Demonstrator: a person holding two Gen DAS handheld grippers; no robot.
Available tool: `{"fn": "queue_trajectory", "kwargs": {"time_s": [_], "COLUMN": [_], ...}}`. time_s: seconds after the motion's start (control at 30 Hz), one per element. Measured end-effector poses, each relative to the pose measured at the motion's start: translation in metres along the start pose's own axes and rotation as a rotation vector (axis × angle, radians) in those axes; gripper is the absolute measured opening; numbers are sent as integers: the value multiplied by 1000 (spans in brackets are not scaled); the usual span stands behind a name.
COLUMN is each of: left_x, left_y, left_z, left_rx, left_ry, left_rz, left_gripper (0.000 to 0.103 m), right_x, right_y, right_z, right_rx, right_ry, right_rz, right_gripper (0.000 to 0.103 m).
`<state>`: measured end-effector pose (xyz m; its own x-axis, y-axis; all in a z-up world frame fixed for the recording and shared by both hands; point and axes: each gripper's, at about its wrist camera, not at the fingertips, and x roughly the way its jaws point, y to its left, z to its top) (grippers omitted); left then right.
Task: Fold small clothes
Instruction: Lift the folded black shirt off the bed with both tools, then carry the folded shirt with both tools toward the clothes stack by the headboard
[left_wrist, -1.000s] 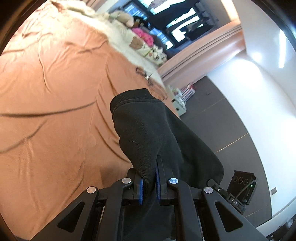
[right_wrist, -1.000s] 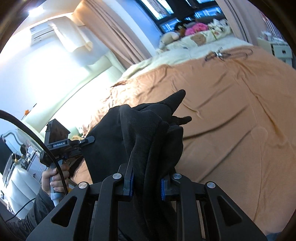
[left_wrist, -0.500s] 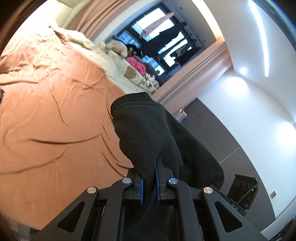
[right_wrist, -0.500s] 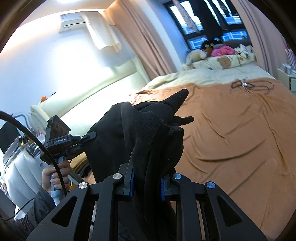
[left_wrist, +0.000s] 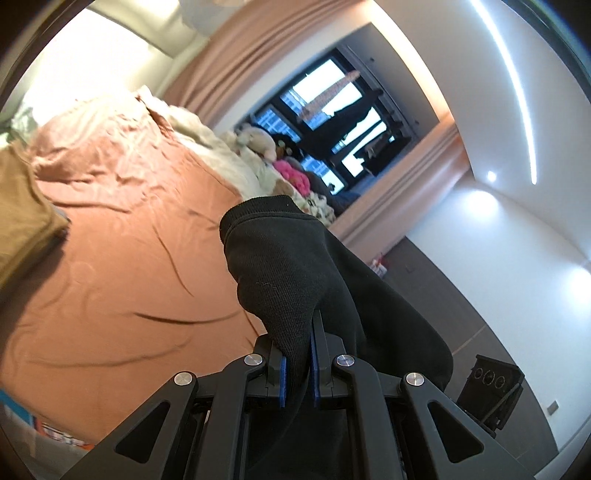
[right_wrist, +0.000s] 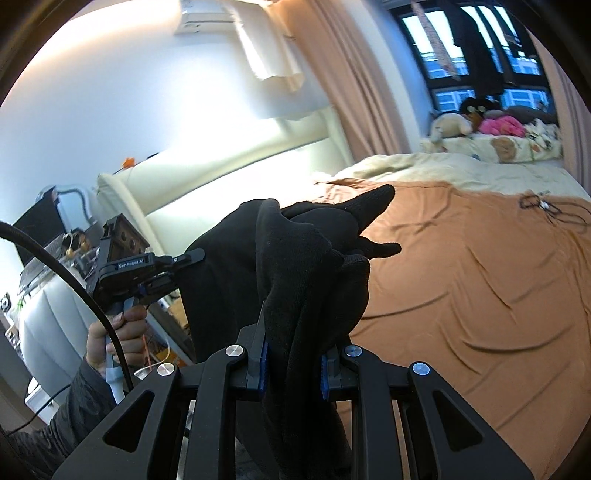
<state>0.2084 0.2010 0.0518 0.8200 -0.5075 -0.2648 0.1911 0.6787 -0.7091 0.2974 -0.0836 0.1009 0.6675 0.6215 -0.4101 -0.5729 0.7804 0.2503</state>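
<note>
Right wrist: black garment (right_wrist: 295, 266) in hand-held gripper (right_wrist: 293, 373).

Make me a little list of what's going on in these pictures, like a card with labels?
place: bedroom, over a bed with an orange sheet
held thing: black garment, lifted off the bed
left tool: shut on the black garment
right tool: shut on a bunched part of it
on the bed: folded tan cloth, tangled cable
far end: stuffed toys by the window
fold: not yet done
</note>
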Motion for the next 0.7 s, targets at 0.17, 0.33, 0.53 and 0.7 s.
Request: {"fn": "queue_trajectory", "kwargs": {"time_s": [0.17, 0.33, 0.53, 0.7], "left_x": [-38, -82, -127, -162], "left_y": [19, 40, 68, 88], "left_z": [15, 36, 62, 93], "left_rx": [-12, -8, -6, 1], "left_ry": [-54, -107, -170, -218], "left_rz": [37, 85, 151, 225], "left_gripper": [9, 9, 8, 8], "right_x": [26, 56, 91, 122], "right_y": [12, 23, 45, 67], "right_z": [11, 24, 36, 46], "right_rx": [-40, -72, -123, -177], "right_ry": [18, 37, 61, 83], "right_rz": [46, 98, 163, 214], "right_gripper": [17, 17, 17, 17]}}
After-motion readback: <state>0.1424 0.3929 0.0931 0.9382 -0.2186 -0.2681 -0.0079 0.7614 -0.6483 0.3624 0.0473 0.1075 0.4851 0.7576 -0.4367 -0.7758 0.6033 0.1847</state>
